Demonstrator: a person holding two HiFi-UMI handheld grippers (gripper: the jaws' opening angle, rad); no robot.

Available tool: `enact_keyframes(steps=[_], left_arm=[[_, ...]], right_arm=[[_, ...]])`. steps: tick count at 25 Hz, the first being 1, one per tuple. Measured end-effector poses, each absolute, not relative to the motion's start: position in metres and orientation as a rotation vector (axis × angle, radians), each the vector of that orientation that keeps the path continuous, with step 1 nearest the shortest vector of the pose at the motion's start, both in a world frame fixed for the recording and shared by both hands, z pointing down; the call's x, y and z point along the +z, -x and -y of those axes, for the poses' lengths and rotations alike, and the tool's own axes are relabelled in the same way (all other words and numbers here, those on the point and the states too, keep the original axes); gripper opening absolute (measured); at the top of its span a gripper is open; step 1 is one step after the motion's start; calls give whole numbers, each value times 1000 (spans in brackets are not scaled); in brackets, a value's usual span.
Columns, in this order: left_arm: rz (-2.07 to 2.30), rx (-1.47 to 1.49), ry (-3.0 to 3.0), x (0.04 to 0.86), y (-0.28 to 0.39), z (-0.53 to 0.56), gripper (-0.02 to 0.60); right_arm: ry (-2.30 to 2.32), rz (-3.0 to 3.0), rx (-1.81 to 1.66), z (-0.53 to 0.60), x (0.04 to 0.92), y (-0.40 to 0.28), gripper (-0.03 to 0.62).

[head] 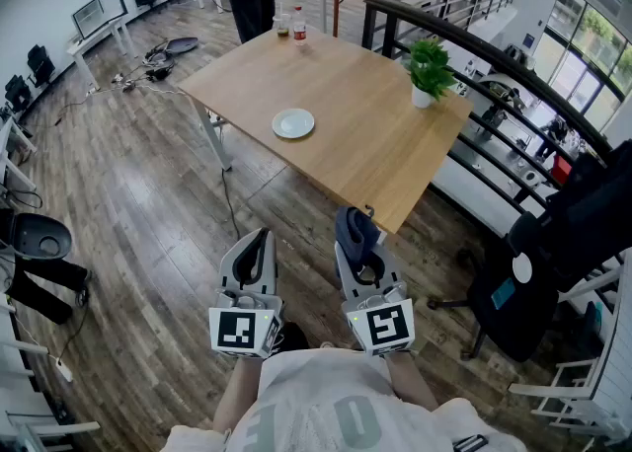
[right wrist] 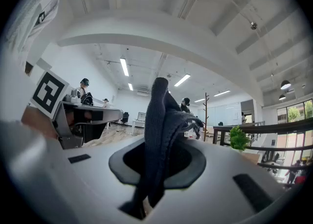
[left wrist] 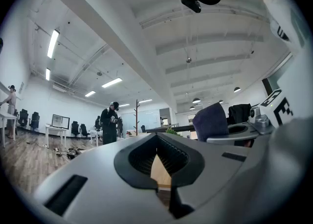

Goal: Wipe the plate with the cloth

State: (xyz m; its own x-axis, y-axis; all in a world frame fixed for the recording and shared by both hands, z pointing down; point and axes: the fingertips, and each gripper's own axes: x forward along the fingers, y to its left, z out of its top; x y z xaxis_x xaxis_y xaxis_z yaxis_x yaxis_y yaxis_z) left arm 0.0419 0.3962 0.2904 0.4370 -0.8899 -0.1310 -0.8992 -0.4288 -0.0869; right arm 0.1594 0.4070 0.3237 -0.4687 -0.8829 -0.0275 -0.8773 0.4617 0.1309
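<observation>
Head view first: you're standing short of the table (head: 375, 159), and the plate (head: 293, 123) sits out on the wood, well apart from both grippers. It's loose on a smooth top. If you scrub it one-handed, my guess is it skates toward the table edge instead of getting wiped.

Left gripper view: your left gripper (head: 259, 238) is clenched tight with nothing in it; you just see table through the slit. So it's no use for steadying the plate until you open it. Poke the rim with it closed like that and you could flip or shove the plate.

Right gripper view: your right gripper (head: 355, 243) is clamped on the dark cloth (right wrist: 161, 130), which stands up out of the jaws in a bunched wad. Only a narrow fold looks pinched. Drag it hard and it could pull free, or the hard jaw tips might hit the plate before the fabric does.
</observation>
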Motion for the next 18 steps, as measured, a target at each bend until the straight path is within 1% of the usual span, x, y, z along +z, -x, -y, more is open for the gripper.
enact_keyframes(steps=[18], left_arm=[[-1658, 66, 2553, 308, -20, -389, 8]], right_arm=[[-1499, 2647, -148, -404, 346, -136, 57]])
